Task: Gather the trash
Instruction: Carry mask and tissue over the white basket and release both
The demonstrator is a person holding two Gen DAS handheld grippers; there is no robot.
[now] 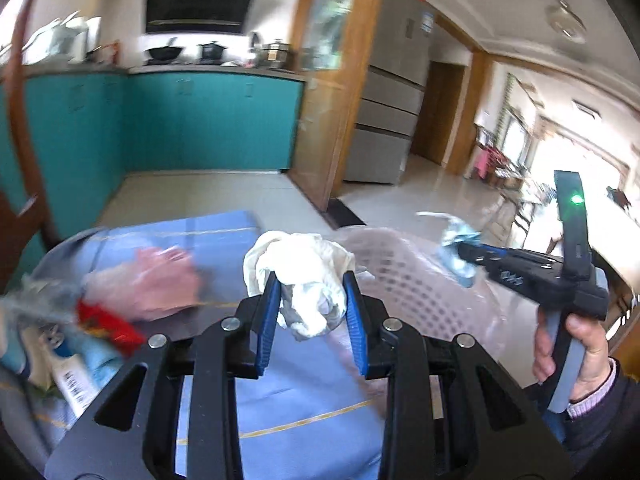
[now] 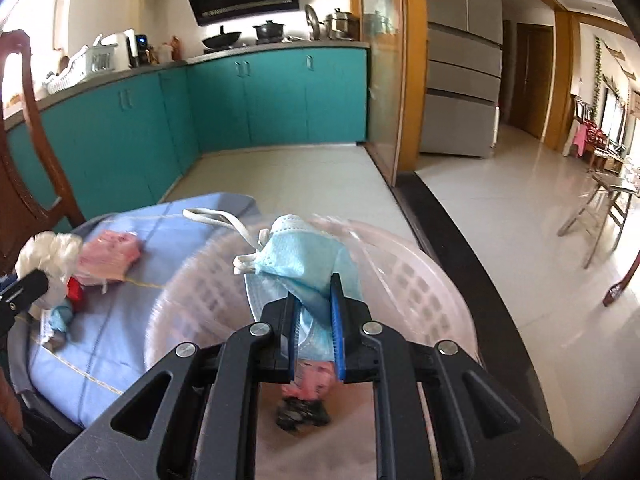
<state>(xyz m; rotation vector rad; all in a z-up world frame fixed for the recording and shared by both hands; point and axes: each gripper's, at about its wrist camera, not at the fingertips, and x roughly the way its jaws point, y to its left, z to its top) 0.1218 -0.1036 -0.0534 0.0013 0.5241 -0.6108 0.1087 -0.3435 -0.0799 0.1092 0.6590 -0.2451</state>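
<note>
My left gripper (image 1: 310,286) is shut on a crumpled white plastic bag (image 1: 298,268) and holds it above the blue tablecloth (image 1: 288,392). My right gripper (image 2: 316,286) is shut on a light blue face mask (image 2: 300,258) and holds it over the pink lattice basket (image 2: 420,280). The mask (image 1: 458,246) and the right gripper (image 1: 460,252) show at the right of the left wrist view, over the basket (image 1: 404,280). The white bag (image 2: 50,252) shows at the left of the right wrist view. Pink and dark scraps (image 2: 306,400) lie inside the basket.
A pink plastic bag (image 1: 156,284), a red wrapper (image 1: 108,324) and blue and white packets (image 1: 76,376) lie on the cloth at the left. A wooden chair (image 2: 24,152) stands at the far left. Teal kitchen cabinets (image 2: 280,96) and tiled floor lie beyond.
</note>
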